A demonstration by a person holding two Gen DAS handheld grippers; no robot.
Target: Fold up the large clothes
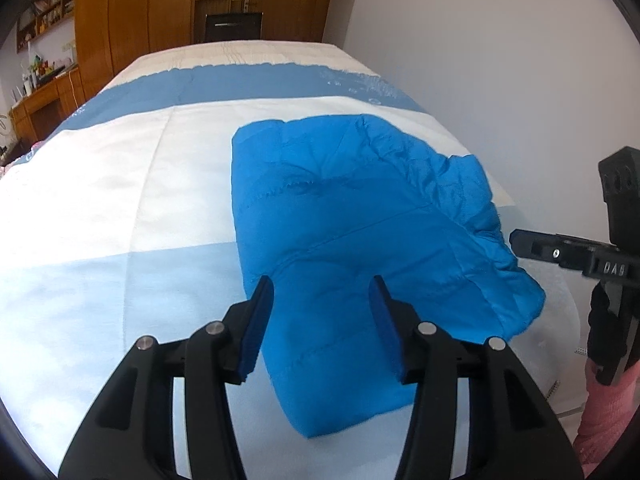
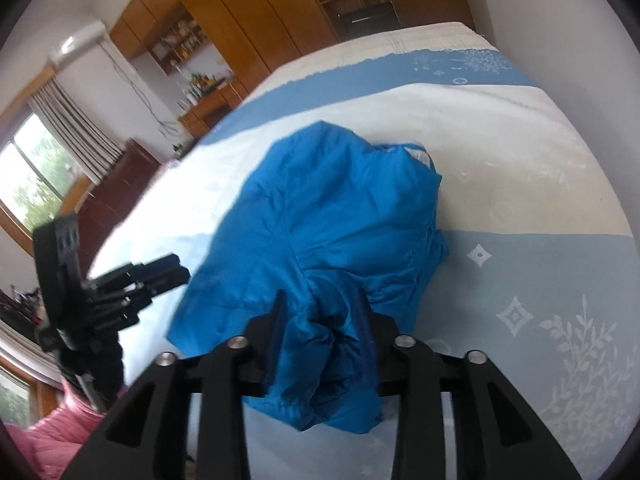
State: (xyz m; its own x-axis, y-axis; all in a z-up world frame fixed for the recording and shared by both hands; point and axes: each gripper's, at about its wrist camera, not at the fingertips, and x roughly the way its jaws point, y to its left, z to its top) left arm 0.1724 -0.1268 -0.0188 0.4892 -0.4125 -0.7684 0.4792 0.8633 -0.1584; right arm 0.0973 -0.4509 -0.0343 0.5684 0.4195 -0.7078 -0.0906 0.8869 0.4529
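The blue padded jacket (image 1: pixel 360 240) lies folded into a rough block on the bed (image 1: pixel 120 200), toward its right edge. The left gripper (image 1: pixel 322 320) hangs above the jacket's near end with its jaws spread wide and nothing between them. The right gripper (image 2: pixel 320 332) has a bunched fold of the jacket (image 2: pixel 320 220) pinched between its narrowed jaws, at the garment's near edge.

The bedspread is banded in white and blue; wooden wardrobes (image 1: pixel 132 12) and shelves stand beyond the far end, and a white wall (image 1: pixel 480 40) runs along the right edge.

Only the right wrist view shows a curtained window (image 2: pixel 36 172) and the white leaf pattern (image 2: pixel 580 360) on the bedspread's pale blue band — the left view shows the jacket's flat quilted top. Pink fabric (image 2: pixel 52 432) sits at the near edge.
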